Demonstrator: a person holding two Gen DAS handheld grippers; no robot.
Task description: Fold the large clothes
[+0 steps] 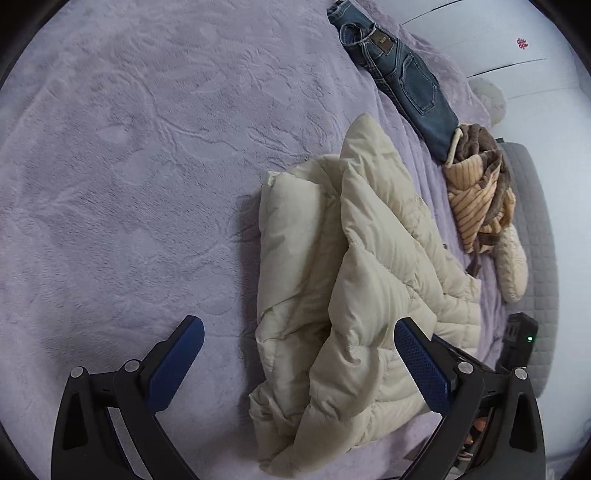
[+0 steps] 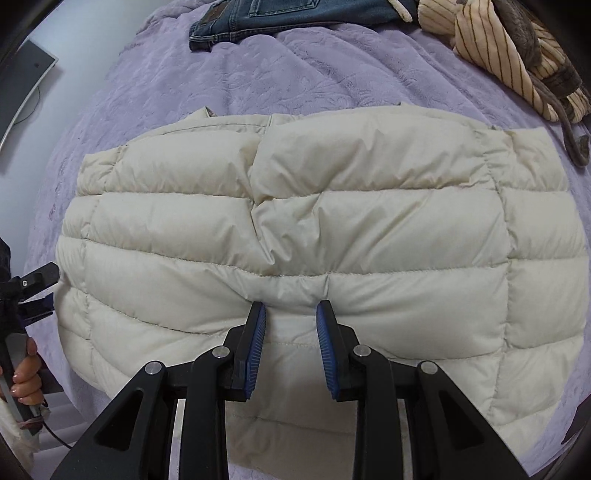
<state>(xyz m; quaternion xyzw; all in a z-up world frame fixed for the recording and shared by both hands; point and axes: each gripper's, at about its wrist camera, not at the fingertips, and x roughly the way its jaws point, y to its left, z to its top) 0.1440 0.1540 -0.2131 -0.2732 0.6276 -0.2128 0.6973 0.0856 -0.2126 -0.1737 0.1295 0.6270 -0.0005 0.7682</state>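
Observation:
A cream quilted puffer jacket [image 1: 354,266] lies folded and bunched on a lilac blanket [image 1: 129,166]. My left gripper [image 1: 295,354] is wide open above the jacket's near end, its right finger over the cloth and nothing held. In the right wrist view the jacket [image 2: 332,221] fills the middle. My right gripper [image 2: 290,317] has its blue pads a hand's width apart with a fold of the jacket's near edge between them, pressing into it.
Folded blue jeans [image 1: 399,74] lie at the far right of the blanket, and show at the top of the right wrist view [image 2: 266,18]. A striped tan and brown garment [image 1: 480,192] is heaped beside them. A grey mattress edge [image 1: 535,240] runs along the right.

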